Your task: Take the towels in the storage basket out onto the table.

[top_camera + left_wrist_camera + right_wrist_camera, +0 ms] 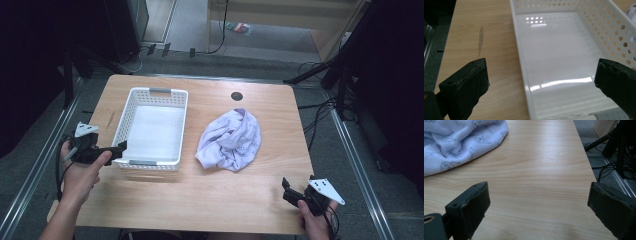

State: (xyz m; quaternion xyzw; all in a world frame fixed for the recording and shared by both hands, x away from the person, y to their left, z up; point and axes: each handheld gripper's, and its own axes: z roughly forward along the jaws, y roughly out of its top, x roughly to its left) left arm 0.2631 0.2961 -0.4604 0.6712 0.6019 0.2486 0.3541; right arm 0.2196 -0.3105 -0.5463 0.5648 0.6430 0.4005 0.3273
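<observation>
A white perforated basket (121, 127) stands empty on the left half of the wooden table (210, 200). To its right a crumpled pale lavender cloth (231, 140) with a small print lies in a heap. My left gripper (120, 149) is held at the basket's near left corner, open. In the left gripper view the left gripper (541, 72) has its jaws wide apart, straddling the near end of the basket (520, 55). My right gripper (287, 190) hovers near the table's front right edge, open. In the right gripper view the right gripper (537, 192) has bare wood between its jaws, with the cloth (461, 142) ahead at upper left.
A round black cable hole (236, 96) sits at the back of the table. Cables and black stand legs (320, 70) lie on the floor to the right, and metal rails run along both sides. A dark streak (481, 37) marks the wood left of the basket.
</observation>
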